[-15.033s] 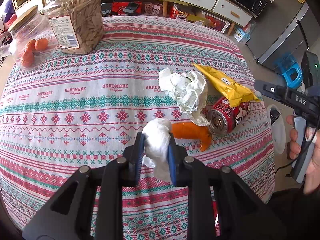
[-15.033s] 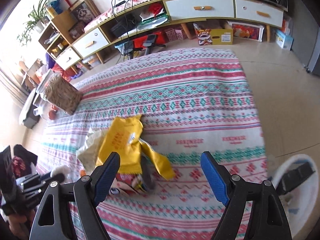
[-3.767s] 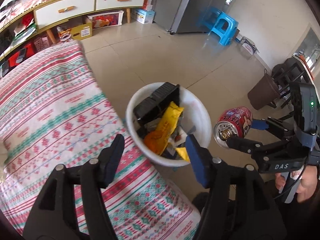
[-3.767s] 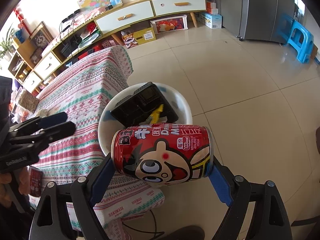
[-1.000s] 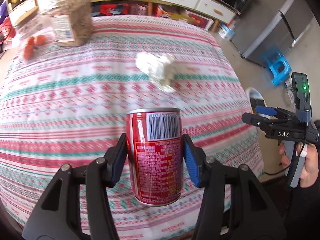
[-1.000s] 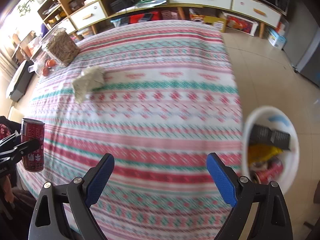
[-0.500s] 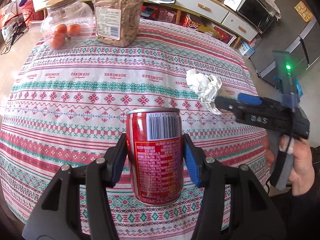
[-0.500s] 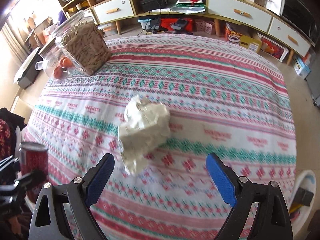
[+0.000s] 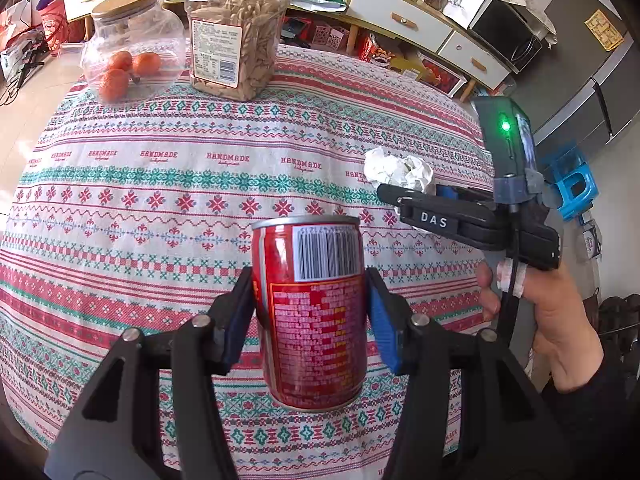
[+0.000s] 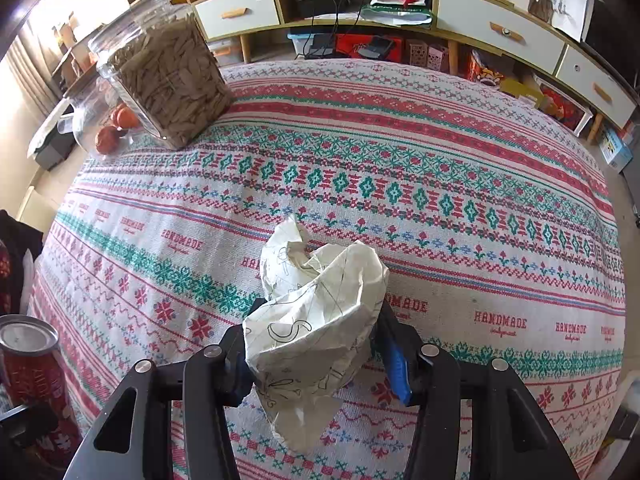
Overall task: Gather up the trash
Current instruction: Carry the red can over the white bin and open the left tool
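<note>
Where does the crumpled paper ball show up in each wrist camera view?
Left wrist: the crumpled paper ball lies right of centre, beyond the right gripper.
Right wrist: lower centre, between that gripper's fingers.
Shared landmark: the jar of seeds, at the table's far-left end in both.

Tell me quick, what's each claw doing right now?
Left gripper: shut on the can, held upright above the table.
Right gripper: closed around the paper ball, which looks still on the tablecloth.
</note>
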The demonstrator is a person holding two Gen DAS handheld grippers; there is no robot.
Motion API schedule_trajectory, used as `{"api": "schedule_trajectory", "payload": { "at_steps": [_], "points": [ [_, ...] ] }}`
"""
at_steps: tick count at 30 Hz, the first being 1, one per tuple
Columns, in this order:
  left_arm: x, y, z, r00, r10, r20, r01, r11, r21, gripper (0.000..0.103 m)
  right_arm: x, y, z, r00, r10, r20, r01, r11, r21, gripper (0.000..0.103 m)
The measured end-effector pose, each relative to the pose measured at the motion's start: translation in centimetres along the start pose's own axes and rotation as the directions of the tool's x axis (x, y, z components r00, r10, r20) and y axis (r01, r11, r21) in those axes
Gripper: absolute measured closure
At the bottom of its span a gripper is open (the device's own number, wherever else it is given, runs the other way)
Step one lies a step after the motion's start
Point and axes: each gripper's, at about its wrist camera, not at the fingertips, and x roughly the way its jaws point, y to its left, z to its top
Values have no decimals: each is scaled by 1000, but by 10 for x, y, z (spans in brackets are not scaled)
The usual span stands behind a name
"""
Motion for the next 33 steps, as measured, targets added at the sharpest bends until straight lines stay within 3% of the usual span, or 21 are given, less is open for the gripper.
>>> {"api": "schedule_trajectory", "payload": {
  "at_steps": [14,33],
  "points": [
    [7,-31,-5,1000,-21,3,21,999,28,48,-70,-32,-43,998,-55,39,55,998,2,51],
    [22,-109,-34,998,-62,12,60,991,116,48,-159,-131,-132,993,-96,65,87,988,127,51]
  ]
}}
